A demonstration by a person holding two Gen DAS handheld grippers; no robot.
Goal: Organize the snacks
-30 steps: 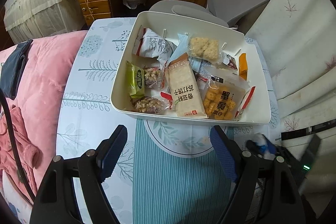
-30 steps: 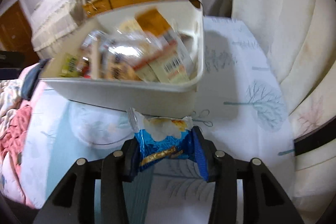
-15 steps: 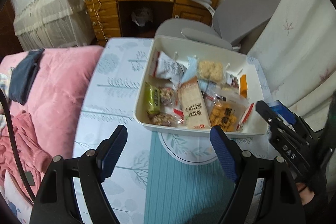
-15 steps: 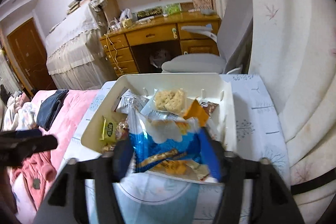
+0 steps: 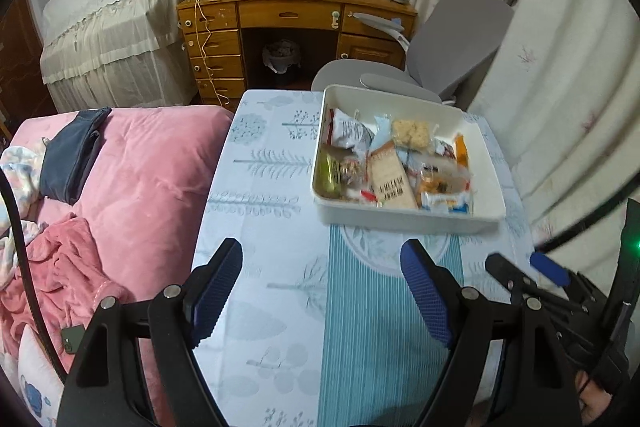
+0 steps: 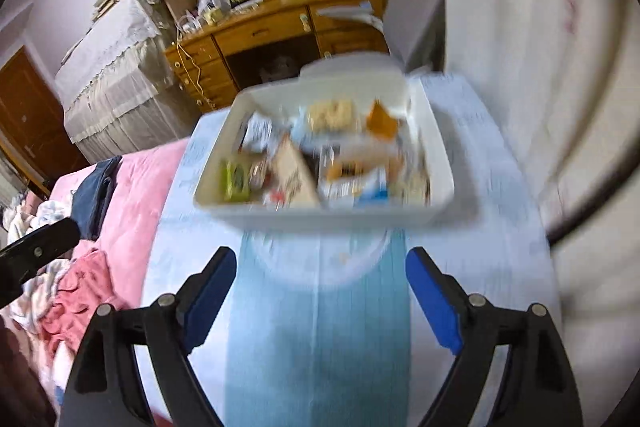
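Holding both grippers above the near end of the table (image 5: 276, 267), we have nothing between either set of fingers. Our left gripper (image 5: 322, 283) has its 2 blue-padded jaws spread wide over the striped teal band of the tablecloth, with only cloth visible in the gap. Our right gripper (image 6: 320, 291) is spread just as wide and is equally empty; in the left wrist view it shows at the lower right edge (image 5: 532, 279), just beside the left one.

Ahead of us the white bin (image 5: 404, 221) sits on the far half of the table, well apart from both grippers. It is packed with snacks: a green packet (image 5: 329, 173) at the near-left corner, a tan cracker pack (image 5: 390, 181) lying lengthwise in the middle, a puffed rice cake (image 5: 412, 133) toward the back, an orange sachet (image 5: 461, 149) against the right wall, and a blue-and-white packet (image 5: 446, 201) at the near-right edge. The right wrist view is heavily smeared, so we cannot read any labels there; the bin (image 6: 320, 215) and the blue-and-white packet (image 6: 374, 189) are still recognisable.

To our left lies a pink quilt (image 5: 144, 183) with a navy garment (image 5: 72, 155) on it. Beyond the table stand a wooden desk (image 5: 292, 27) and a grey office chair (image 5: 448, 43).
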